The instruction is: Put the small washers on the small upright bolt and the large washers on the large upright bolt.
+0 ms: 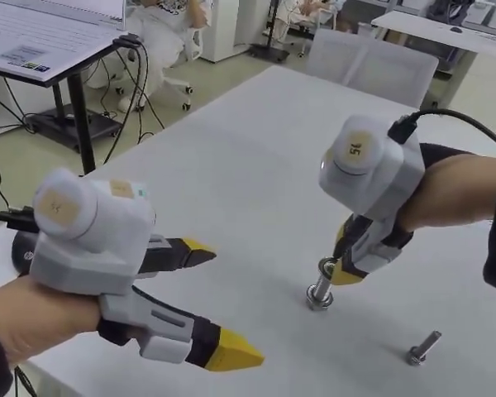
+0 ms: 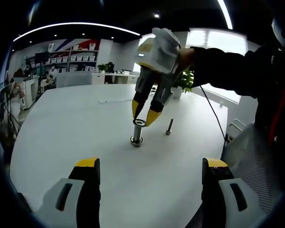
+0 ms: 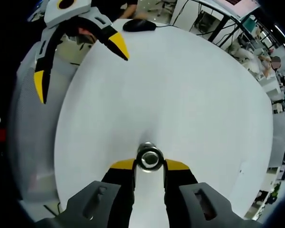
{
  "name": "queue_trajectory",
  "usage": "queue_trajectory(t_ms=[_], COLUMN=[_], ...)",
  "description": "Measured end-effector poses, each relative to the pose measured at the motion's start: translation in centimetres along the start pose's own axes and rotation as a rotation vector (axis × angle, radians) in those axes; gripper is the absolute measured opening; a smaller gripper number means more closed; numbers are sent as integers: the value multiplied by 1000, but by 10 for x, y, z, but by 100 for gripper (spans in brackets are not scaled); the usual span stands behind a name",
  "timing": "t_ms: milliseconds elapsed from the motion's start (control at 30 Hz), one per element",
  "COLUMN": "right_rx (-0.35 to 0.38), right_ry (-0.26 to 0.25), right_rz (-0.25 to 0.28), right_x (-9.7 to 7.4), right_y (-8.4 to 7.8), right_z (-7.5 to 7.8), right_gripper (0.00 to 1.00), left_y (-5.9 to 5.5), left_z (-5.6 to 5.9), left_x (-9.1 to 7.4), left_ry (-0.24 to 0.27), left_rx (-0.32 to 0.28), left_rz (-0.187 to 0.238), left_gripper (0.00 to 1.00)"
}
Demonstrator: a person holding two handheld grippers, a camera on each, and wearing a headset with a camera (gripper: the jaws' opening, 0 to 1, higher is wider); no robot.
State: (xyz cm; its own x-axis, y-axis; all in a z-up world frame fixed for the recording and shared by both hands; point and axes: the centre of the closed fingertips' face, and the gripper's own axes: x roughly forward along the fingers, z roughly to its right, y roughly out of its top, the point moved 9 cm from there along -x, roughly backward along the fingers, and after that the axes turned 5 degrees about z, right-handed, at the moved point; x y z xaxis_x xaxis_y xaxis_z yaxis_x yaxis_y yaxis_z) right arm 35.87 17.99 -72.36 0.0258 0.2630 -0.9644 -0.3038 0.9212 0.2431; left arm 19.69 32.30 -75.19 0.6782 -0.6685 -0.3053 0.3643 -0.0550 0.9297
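Right gripper (image 3: 149, 165) clenched on a large washer (image 3: 149, 156) atop the large bolt (image 1: 320, 291).
The shiny steel ring sits between the claw's yellow tips, at the upright bolt's top. The small bolt (image 1: 424, 347) stands near the claw. The left gripper (image 2: 150, 162) hovers well apart, jaws spread. Open white table (image 1: 256, 165) surrounds the claw.

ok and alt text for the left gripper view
The right gripper holds a washer at the top of the large bolt on a white table, with the small bolt beside it. The left gripper is open in the foreground.
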Motion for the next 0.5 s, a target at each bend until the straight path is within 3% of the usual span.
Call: queue_trajectory(t_ms=[500], right_rx=[11], right_ry=[23], right_rz=[-19], right_x=[19], right_y=[-3], right_z=[6], right_gripper=[23], left_y=[-4], left_z=[-2], left_x=[0], left_ry=[3], left_rx=[-9], left_rz=[-4], left_gripper=[88])
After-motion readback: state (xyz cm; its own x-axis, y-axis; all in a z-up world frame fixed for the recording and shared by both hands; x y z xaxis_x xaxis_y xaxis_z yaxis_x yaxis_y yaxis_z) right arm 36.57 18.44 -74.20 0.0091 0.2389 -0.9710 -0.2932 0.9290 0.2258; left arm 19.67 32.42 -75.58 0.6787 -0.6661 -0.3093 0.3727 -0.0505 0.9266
